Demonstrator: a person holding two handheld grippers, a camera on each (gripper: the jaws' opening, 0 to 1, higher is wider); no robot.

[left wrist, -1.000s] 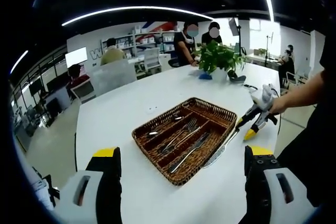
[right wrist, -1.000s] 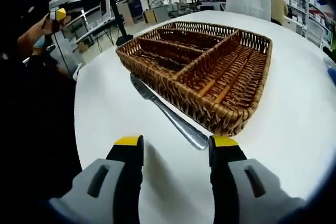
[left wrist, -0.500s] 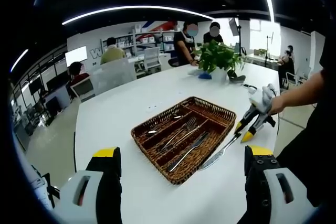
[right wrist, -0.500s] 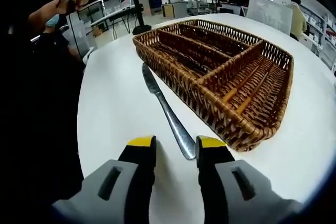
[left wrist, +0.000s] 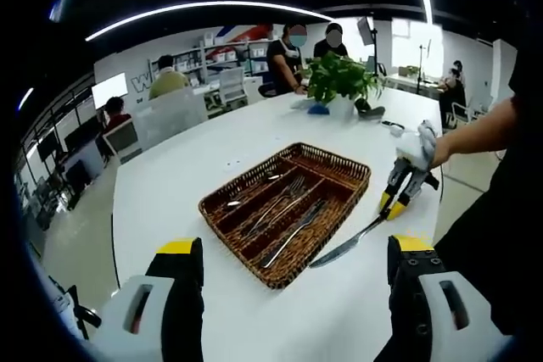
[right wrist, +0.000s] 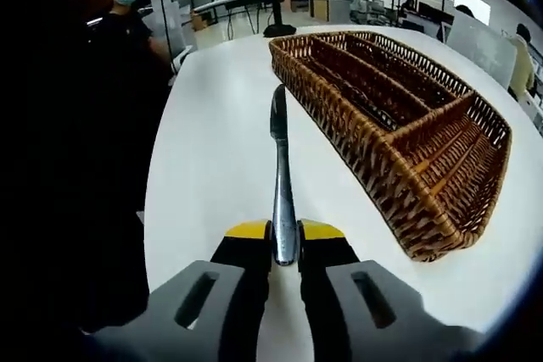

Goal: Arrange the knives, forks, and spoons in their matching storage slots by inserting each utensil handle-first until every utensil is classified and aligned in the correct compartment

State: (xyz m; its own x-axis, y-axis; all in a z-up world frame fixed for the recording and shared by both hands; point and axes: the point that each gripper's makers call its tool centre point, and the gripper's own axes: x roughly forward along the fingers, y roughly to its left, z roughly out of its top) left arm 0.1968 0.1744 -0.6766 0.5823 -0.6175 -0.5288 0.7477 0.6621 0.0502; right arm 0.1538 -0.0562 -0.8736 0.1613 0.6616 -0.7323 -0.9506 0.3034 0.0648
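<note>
A brown wicker tray (left wrist: 334,157) with long compartments sits on the white table (left wrist: 187,175). Forks (left wrist: 284,199) and a knife (left wrist: 294,233) lie in its slots. My left gripper (left wrist: 295,246) hovers open in front of the tray, holding nothing. My right gripper (right wrist: 284,231) is shut on the handle end of a steel table knife (right wrist: 278,137). Its blade points straight ahead, beside the tray's (right wrist: 399,137) long wall. In the left gripper view, the right gripper (left wrist: 395,203) holds that knife (left wrist: 344,247) low over the table, right of the tray.
A potted plant (left wrist: 339,82) stands at the table's far side, with a small dark object (left wrist: 370,111) beside it. People sit and stand beyond the table among chairs and shelves. The table's edge (right wrist: 157,201) curves close on the left of the right gripper view.
My right gripper's jaws have closed onto the knife handle. The knife has swung off the tray's wall and now lines up with the jaws. The left gripper stays open.
</note>
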